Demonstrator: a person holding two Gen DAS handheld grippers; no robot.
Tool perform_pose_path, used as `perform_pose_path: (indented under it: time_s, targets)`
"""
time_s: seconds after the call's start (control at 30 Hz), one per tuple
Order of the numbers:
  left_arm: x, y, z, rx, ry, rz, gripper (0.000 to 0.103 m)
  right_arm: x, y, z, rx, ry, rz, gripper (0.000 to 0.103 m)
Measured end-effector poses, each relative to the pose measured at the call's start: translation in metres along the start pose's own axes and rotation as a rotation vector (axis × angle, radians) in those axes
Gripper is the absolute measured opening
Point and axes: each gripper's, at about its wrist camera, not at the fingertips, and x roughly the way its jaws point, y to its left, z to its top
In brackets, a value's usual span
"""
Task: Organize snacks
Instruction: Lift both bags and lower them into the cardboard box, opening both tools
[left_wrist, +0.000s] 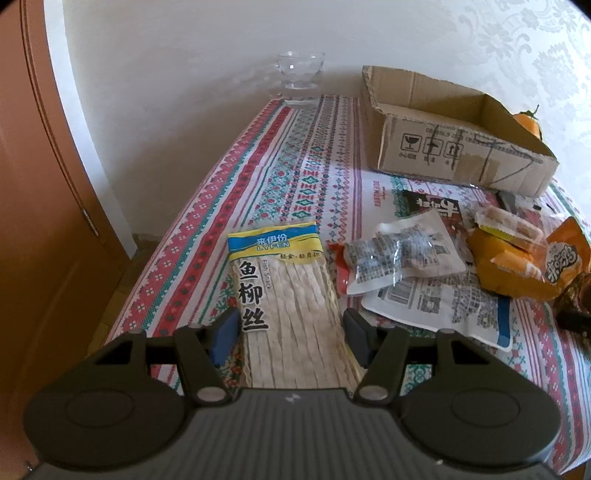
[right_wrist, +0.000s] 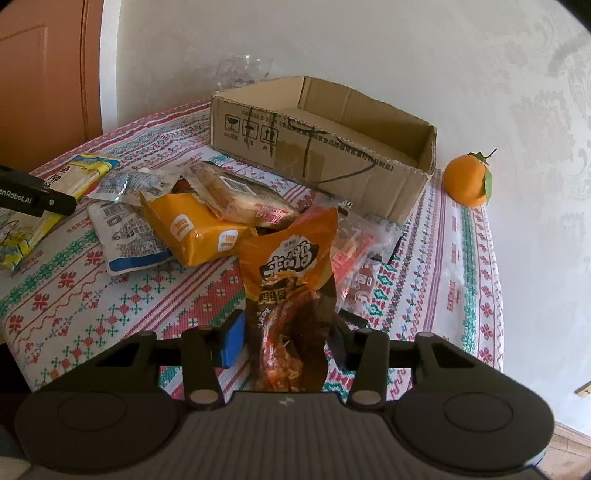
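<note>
While gripped, duck-neck pouch upright — lengthwise away.

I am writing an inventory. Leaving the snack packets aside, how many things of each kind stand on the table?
Box: 1
Glass: 1
Orange: 1
Total: 3

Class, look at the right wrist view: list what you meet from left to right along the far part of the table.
Glass bowl → cardboard box → orange with its leaves.
</note>
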Motion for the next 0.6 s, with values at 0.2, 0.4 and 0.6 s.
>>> perform_pose_path:
  time_s: [0.2, 0.4, 0.6]
  targets:
    - [-0.009, 0.004, 0.0, 0.02, -0.006, -0.014, 0.06, -0.008, -0.001, -0.001, 0.008, -0.006, 0.017, 0.052]
    - [-0.021, 0.003, 0.003, 0.061, -0.006, -0.037, 0.059, -0.022, -0.003, 0.003, 0.01, -0.03, 0.018, 0.052]
    - [-0.035, -0.001, 0.01, 0.111, -0.005, -0.068, 0.059, -0.035, -0.013, 0.012, 0.041, -0.058, 0.025, 0.052]
